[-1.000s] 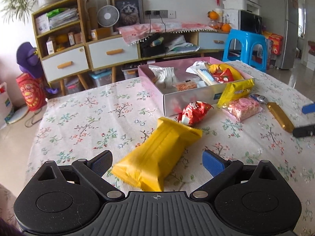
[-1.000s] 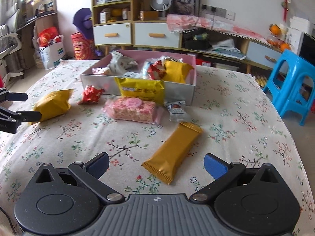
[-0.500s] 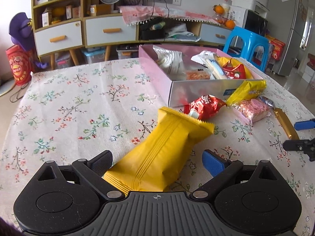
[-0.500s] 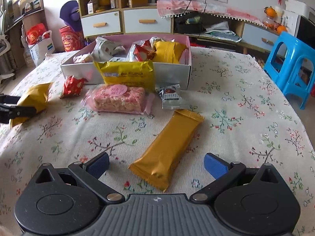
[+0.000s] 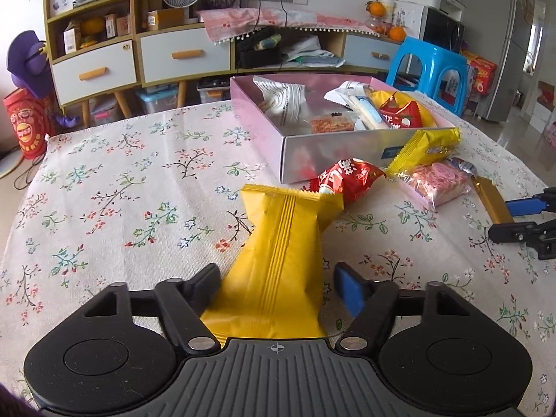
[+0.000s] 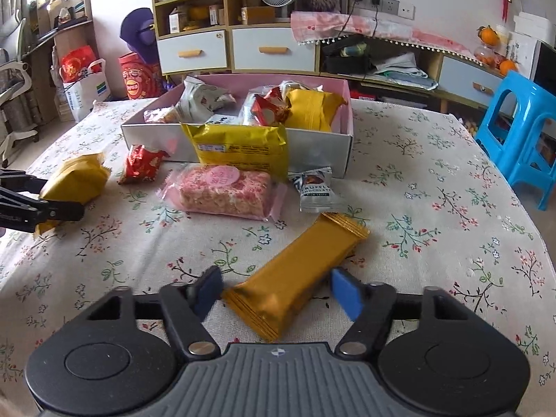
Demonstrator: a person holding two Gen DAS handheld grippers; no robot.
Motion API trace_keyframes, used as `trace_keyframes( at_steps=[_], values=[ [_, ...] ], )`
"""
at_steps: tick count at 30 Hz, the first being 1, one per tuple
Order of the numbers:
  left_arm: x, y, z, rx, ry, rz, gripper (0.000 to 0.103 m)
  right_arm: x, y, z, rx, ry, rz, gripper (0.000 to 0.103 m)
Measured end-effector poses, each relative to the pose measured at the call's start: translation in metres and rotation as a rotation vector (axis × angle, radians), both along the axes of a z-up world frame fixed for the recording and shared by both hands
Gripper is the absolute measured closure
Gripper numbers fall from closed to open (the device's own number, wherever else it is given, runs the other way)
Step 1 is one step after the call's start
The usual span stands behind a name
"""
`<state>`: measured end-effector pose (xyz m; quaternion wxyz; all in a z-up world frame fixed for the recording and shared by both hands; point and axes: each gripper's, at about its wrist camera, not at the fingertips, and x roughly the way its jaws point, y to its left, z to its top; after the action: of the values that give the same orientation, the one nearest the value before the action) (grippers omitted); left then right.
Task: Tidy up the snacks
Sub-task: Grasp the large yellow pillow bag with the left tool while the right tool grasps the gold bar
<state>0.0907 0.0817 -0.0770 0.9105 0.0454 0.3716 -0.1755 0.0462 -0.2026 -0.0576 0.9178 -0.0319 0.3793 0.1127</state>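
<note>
A yellow snack pack [image 5: 278,260] lies on the flowered tablecloth between the fingers of my left gripper [image 5: 278,288], which is open around its near end; the left finger touches it, the right stands apart. A gold bar [image 6: 299,274] lies between the fingers of my right gripper [image 6: 276,290], open around its near end. A pink box [image 5: 333,153] holding several snacks stands behind. In front of it lie a red pack [image 5: 347,179], a yellow pack [image 6: 239,147], a pink rice bar [image 6: 222,191] and a small truffle packet [image 6: 314,191].
The right gripper's fingers [image 5: 521,219] show at the right of the left wrist view, the left gripper's fingers [image 6: 38,205] at the left of the right wrist view. A blue stool [image 6: 521,132] stands beside the table. Shelves and drawers [image 5: 139,55] line the wall.
Both grippers have moved forward and down, so the yellow pack and the gold bar now lie between their fingers. Both sets of fingers have narrowed somewhat.
</note>
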Motion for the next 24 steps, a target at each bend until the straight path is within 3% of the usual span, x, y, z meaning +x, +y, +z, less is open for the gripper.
trace_keyframes(
  at_steps=[7, 10, 14, 19, 20, 21, 24],
  values=[
    [-0.005, -0.002, 0.004, 0.003, -0.012, 0.007, 0.058, -0.001, 0.002, 0.004, 0.016, 0.005, 0.011, 0.072],
    [-0.007, -0.004, 0.006, 0.005, -0.017, 0.013, 0.060, -0.001, 0.001, 0.005, 0.024, 0.010, 0.011, 0.075],
    [-0.009, -0.005, 0.010, 0.000, -0.015, 0.020, 0.060, -0.002, 0.001, 0.008, 0.046, 0.017, 0.017, 0.087],
    [-0.013, -0.005, 0.016, -0.016, -0.011, 0.033, 0.061, -0.005, 0.003, 0.012, 0.060, 0.016, 0.035, 0.090],
    [-0.014, -0.006, 0.018, -0.016, -0.010, 0.034, 0.061, -0.005, 0.004, 0.013, 0.060, 0.013, 0.039, 0.093],
    [-0.016, -0.006, 0.019, -0.017, -0.011, 0.034, 0.061, -0.006, 0.005, 0.014, 0.059, 0.008, 0.042, 0.103],
    [-0.020, -0.008, 0.024, -0.023, -0.014, 0.032, 0.061, -0.007, 0.005, 0.018, 0.052, -0.007, 0.042, 0.103]
  ],
)
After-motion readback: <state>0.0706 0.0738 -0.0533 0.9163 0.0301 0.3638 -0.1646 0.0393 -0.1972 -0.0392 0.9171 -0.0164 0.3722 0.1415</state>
